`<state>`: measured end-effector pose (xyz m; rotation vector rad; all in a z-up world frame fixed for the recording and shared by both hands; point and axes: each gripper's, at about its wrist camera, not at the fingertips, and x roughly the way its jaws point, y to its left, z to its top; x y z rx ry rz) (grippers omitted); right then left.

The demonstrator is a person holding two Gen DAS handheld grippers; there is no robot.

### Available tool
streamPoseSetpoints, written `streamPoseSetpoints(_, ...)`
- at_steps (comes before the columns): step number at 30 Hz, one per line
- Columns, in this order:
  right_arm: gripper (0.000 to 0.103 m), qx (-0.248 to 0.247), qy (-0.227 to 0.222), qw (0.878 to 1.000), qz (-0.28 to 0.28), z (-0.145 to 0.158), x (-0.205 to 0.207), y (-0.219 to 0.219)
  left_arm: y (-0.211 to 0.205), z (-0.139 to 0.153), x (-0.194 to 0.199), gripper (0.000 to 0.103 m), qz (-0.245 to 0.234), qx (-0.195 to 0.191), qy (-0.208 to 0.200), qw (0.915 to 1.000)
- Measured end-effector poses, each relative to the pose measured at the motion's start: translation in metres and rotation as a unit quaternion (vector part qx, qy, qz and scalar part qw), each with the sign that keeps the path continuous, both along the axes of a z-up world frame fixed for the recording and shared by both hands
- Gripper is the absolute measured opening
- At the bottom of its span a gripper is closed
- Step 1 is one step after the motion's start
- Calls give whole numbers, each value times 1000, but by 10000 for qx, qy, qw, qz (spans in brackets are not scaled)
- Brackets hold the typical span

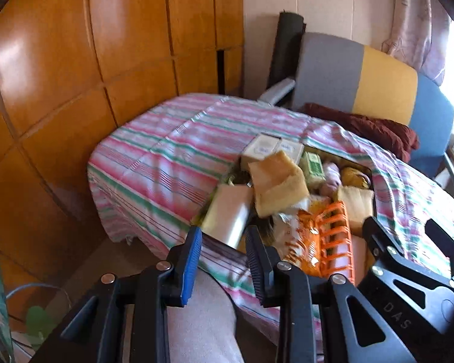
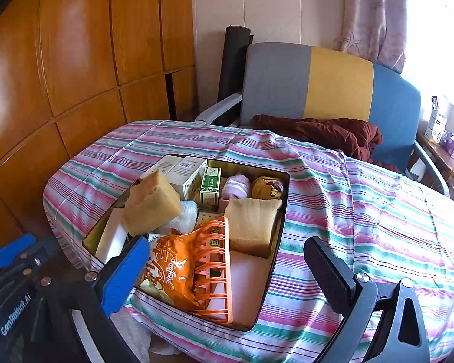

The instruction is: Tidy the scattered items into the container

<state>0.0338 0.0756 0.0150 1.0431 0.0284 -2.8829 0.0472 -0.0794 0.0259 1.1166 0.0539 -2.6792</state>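
A dark metal tin point(image 2: 275, 236) sits on the striped tablecloth point(image 2: 363, 211), packed with items. Inside lie a tan sponge point(image 2: 151, 202), a second tan sponge point(image 2: 251, 224), white boxes point(image 2: 187, 172), a green box point(image 2: 210, 184), rolled socks point(image 2: 236, 187), an orange snack bag point(image 2: 169, 272) and an orange plastic rack point(image 2: 215, 272). My right gripper point(image 2: 227, 272) hangs open over the tin's near edge, holding nothing. In the left wrist view the tin's contents point(image 1: 281, 187) lie ahead, and my left gripper point(image 1: 224, 260) is open and empty at the near table edge.
A chair point(image 2: 317, 87) in grey, yellow and blue stands behind the table with a maroon cloth point(image 2: 333, 133) on its seat. Wooden wardrobe doors point(image 2: 90, 60) fill the left. A curtain point(image 2: 372, 15) and bright window are at the right.
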Motion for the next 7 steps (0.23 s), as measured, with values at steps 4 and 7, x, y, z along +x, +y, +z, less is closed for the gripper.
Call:
streamPoseSetpoints(4,103,-15,-17,10000,31,0,-1,-2,-2,7,4,26,178,-291,353,9988)
streamPoseSetpoints(7,103,-32,-47,10000,54,-1,-1,-2,-5,9,4,25,264,-342,450,9981)
